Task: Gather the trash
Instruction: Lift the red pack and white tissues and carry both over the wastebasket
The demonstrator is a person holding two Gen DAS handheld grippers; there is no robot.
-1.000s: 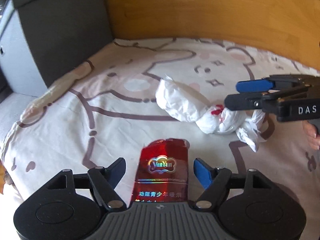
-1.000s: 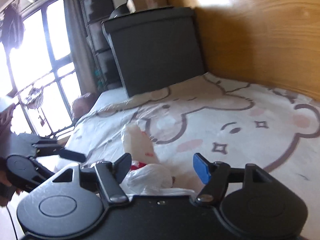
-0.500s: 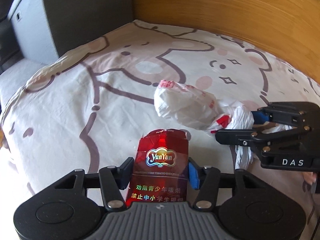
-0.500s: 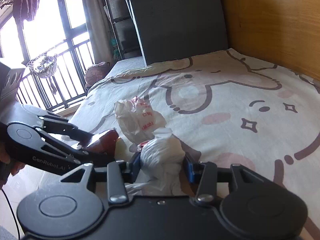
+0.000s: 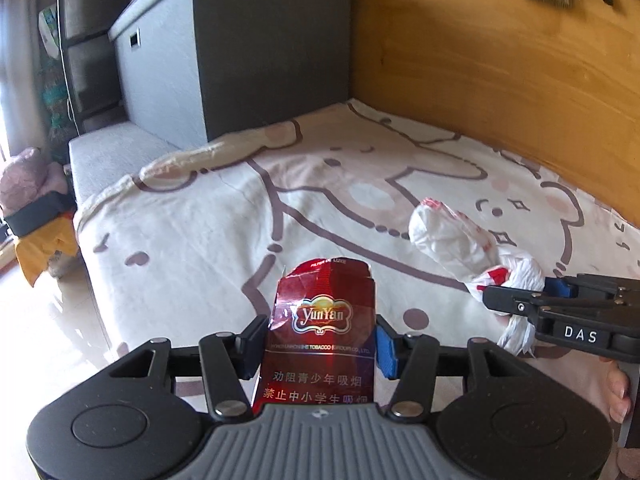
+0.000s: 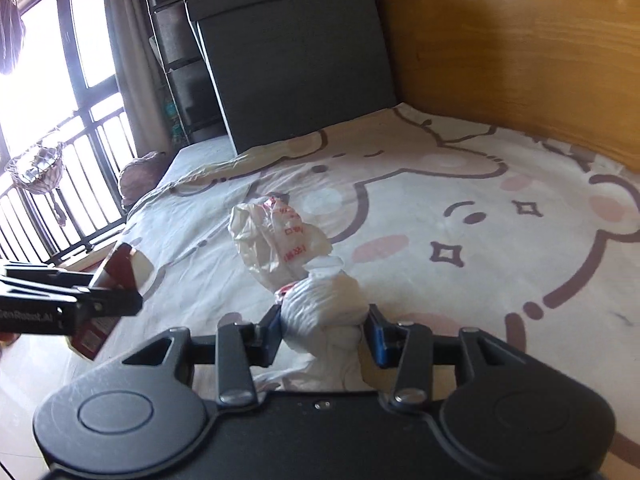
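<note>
Over bedsheet (image 5: pixel 208 240), 1 cigarette pack (image 5: pixel 320 332) in left tongs (image 5: pixel 322 344), 1 plastic bag (image 6: pixel 320 300) in right tongs (image 6: pixel 324 332)

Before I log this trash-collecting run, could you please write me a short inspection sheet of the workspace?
Surface: bed sheet with cartoon bear print, lightly wrinkled.
Job's things: red cigarette pack and white plastic bag, each held in jaws; the bag's far end trails toward the sheet.
Clutter: nothing seen.
Grippers: left gripper shut on the pack; right gripper shut on the bag's bunched part.
Cables: thin cord hanging by the drawers.
Surroundings: dark storage box, wooden wall panel, barred window.
</note>
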